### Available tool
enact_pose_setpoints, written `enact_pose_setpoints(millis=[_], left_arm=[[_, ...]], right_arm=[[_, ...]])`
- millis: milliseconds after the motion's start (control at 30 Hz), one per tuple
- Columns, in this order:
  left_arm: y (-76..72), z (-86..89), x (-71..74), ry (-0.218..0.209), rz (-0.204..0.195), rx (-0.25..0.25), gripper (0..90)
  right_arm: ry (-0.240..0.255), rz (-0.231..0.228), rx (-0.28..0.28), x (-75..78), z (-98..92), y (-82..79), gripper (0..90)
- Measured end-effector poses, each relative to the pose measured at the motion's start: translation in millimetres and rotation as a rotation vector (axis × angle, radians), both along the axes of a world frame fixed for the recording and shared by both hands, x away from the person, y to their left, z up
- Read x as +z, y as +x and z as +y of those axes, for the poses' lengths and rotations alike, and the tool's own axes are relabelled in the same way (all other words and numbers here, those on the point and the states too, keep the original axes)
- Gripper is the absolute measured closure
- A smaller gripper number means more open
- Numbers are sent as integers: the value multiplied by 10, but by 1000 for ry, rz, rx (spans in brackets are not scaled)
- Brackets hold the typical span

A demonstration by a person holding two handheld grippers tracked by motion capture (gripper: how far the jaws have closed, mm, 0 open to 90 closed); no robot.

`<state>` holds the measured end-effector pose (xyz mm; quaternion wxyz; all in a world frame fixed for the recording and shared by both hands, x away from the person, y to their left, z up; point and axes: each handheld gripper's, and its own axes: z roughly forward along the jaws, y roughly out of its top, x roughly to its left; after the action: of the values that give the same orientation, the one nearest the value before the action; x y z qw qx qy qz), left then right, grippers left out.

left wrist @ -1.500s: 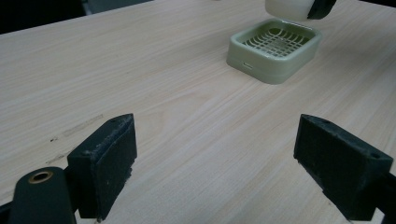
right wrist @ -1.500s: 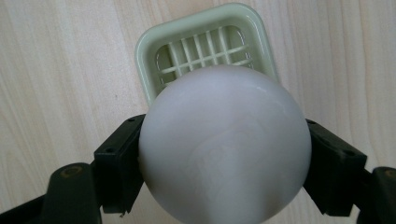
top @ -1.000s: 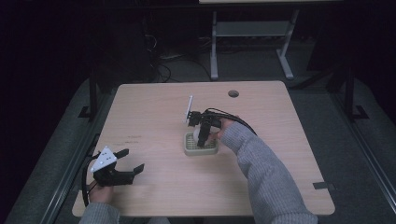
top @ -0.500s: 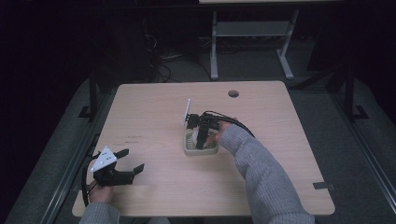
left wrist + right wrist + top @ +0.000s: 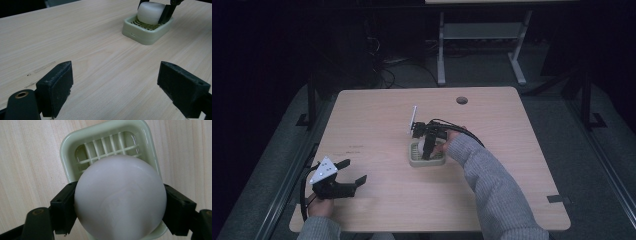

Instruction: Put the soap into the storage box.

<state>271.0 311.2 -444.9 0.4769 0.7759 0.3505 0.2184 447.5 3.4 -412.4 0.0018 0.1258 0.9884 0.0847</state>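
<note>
A pale green soap dish [image 5: 419, 161] with a slatted bottom stands near the middle of the wooden table [image 5: 377, 120]. A white bar of soap [image 5: 120, 197] is held between the jaws of my right gripper [image 5: 426, 149], which points straight down over the dish [image 5: 75, 147]. The soap [image 5: 150, 12] rests on or just above the slats of the dish [image 5: 140, 31]; contact is unclear. My left gripper [image 5: 352, 172] hovers low at the table's front left, open and holding nothing, its black pads [image 5: 56, 87] wide apart and facing the dish.
A round cable hole [image 5: 461, 100] sits in the table's far side. A metal stand [image 5: 477, 45] and cables lie on the dark floor beyond the table. A dark tab [image 5: 559, 198] marks the table's right front edge.
My right gripper has dropped slightly lower over the dish with the soap. The left gripper has stayed where it was.
</note>
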Motion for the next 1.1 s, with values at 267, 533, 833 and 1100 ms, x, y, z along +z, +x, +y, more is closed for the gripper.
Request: enact_pose_setpoints(millis=[267,533,833,1100], left_arm=[[0,-3,0,0,-1,-1,129],[-6,8,1,-8,-4,-1,128],[-6,7,1,-9,-6,0,128],[-8,6,2,-11,-8,1,128]], right_arm=[[1,10,-7,-16,2,9,233],[-4,12,-6,-16,8,12,232],[-10,20,-4,-16,18,25,232],[0,40,-15,-13,17,27,218]])
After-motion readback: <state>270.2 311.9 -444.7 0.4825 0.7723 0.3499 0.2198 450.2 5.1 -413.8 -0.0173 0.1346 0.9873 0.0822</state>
